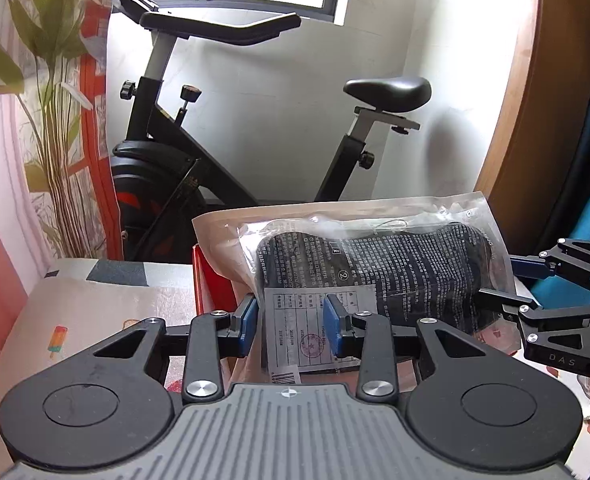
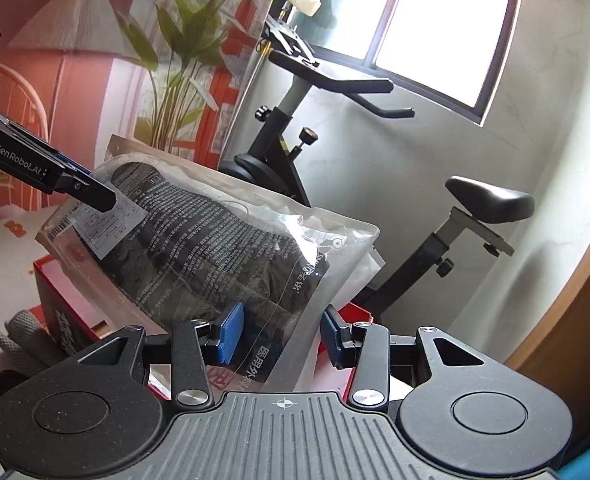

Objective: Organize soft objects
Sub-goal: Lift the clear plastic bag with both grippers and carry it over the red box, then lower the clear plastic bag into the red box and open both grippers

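A: Plastic, slick and crinkly: that clear bag of dark fabric (image 1: 379, 264) fills centre frame in both wrist views, lifted above the red box (image 2: 61, 300). Your left gripper (image 1: 293, 326) pinches its lower edge by the white label (image 1: 315, 328), jaws narrow.

B: And the right?

A: Your right gripper (image 2: 281, 338) pinches the opposite edge at bottom centre, jaws also narrow, film between the blue pads (image 2: 231, 332).

B: Risk?

A: Film could slide out of either grip if you pull the two ends apart or swing fast; the heavy middle sags. It could also catch the box rim on lowering. Grey gloves (image 2: 27, 336) at lower left sit close.
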The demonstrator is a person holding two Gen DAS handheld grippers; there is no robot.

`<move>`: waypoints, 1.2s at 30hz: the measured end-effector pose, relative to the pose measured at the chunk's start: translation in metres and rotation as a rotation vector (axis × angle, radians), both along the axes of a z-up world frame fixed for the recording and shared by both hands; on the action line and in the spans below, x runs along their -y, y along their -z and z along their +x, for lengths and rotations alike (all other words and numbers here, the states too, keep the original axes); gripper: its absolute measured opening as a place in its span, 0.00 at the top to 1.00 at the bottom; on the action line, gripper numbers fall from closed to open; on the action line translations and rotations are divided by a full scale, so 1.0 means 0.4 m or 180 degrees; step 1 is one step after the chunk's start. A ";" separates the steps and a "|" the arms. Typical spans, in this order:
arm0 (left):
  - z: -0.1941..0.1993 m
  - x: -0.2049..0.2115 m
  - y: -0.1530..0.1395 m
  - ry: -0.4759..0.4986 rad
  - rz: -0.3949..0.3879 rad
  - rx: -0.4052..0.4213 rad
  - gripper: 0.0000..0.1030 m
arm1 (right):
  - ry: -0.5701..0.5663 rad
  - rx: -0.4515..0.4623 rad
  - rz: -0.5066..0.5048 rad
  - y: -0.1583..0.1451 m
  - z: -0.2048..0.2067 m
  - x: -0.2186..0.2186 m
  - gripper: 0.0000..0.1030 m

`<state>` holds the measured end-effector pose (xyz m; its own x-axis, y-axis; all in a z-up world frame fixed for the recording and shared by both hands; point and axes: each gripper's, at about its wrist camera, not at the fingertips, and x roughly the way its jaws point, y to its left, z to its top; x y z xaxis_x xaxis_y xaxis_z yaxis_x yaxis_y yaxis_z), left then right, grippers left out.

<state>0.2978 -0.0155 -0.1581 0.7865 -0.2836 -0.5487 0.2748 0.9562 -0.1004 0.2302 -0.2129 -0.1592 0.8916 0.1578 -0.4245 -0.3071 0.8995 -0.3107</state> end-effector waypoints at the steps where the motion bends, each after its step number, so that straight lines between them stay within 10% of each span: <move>1: 0.013 0.005 0.009 -0.0006 0.0044 -0.0030 0.64 | 0.0013 -0.0031 0.0001 0.014 0.016 0.000 0.61; 12: 0.080 0.081 0.061 0.0116 0.0730 -0.0093 0.65 | 0.0100 -0.0663 0.0075 0.150 0.161 0.019 0.62; 36: 0.179 0.096 0.190 0.0281 0.0945 -0.1255 0.67 | 0.0305 -0.1521 -0.0059 0.206 0.259 0.009 0.60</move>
